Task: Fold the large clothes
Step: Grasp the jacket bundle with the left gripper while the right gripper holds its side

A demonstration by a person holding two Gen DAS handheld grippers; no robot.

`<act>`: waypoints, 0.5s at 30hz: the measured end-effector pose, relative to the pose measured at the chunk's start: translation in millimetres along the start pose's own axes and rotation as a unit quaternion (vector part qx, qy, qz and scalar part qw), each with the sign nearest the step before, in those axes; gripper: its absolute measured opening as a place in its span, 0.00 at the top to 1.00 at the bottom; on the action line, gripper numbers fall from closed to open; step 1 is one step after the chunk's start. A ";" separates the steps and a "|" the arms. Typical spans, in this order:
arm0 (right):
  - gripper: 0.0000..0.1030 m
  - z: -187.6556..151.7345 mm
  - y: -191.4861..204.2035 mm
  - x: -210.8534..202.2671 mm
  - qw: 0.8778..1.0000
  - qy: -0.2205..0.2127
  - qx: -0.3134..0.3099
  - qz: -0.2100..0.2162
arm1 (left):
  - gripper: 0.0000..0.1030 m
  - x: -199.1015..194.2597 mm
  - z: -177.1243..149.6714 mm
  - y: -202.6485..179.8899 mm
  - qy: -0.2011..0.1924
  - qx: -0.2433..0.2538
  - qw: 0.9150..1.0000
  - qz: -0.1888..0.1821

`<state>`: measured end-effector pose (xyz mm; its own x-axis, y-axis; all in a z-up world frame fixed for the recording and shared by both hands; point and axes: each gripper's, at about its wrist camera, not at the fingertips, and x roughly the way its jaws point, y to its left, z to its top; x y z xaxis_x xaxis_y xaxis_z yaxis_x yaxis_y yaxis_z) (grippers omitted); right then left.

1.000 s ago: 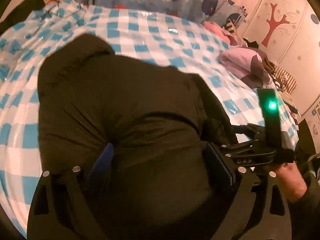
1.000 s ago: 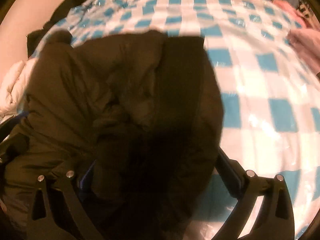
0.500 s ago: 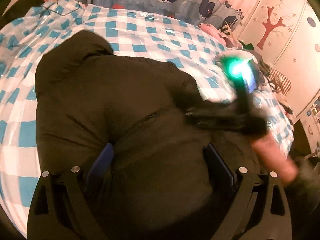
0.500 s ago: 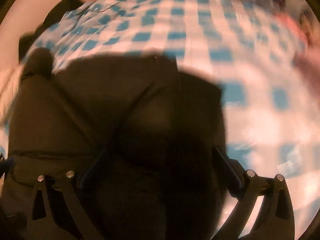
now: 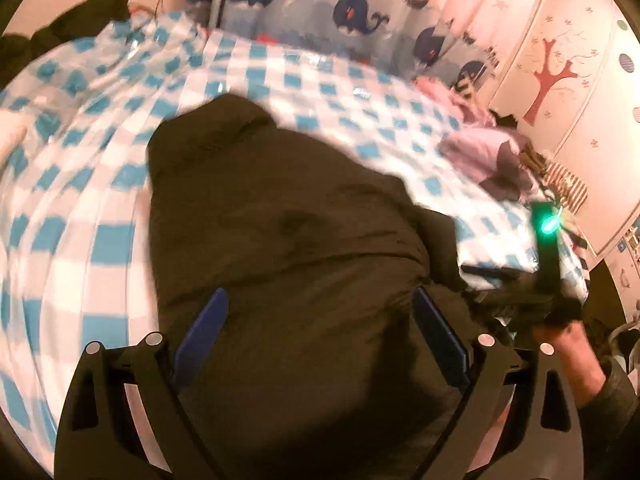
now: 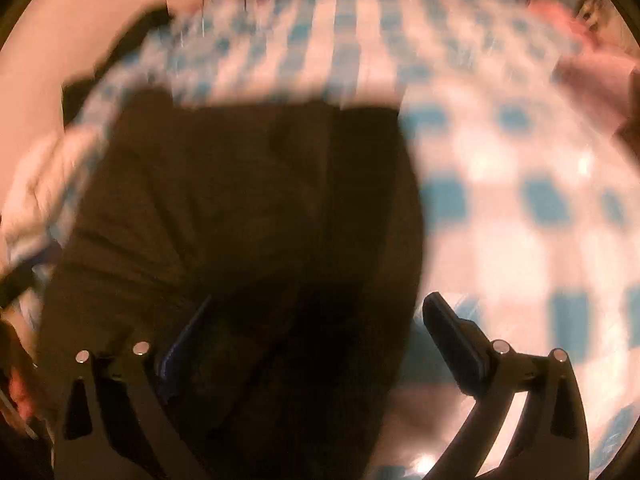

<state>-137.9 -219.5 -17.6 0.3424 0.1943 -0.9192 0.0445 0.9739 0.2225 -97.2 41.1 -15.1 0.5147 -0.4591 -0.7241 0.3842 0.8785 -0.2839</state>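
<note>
Since before, my right gripper (image 5: 516, 300) swung off the dark jacket (image 5: 288, 240), whose length points toward the whale curtain (image 5: 340, 12); both grippers' (image 6: 316, 344) jaws spread wide.

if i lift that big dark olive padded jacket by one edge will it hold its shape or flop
The dark olive padded jacket will probably flop: it lies creased and bunched on the blue and white checked cover. Its puffy bulk suggests it is light for its size. That cover looks glossy, so a push may slide it.
</note>
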 end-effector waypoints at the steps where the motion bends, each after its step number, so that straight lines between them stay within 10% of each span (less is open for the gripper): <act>1: 0.05 -4.4 -1.4 7.6 1.000 0.009 0.006 0.005 | 0.13 2.8 -3.9 -2.5 0.001 0.011 1.000 0.018; 5: 0.06 -9.1 0.5 0.5 0.999 0.040 0.023 0.015 | 0.13 -14.6 -8.4 -4.9 -0.001 -0.002 1.000 0.023; 10: 0.06 -30.5 -11.9 -45.9 0.998 -0.023 0.058 0.030 | 0.13 -29.0 -18.9 1.2 0.003 -0.005 0.999 0.035; 15: 0.06 -40.1 -6.7 -22.1 0.999 0.043 0.020 0.005 | 0.11 -10.5 -31.8 -0.8 0.033 0.014 0.997 0.063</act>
<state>-183.4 -225.6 -11.8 0.2619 0.2158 -0.9407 0.0789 0.9666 0.2437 -127.2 49.4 -27.3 0.5085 -0.3349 -0.7933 0.3408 0.9243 -0.1717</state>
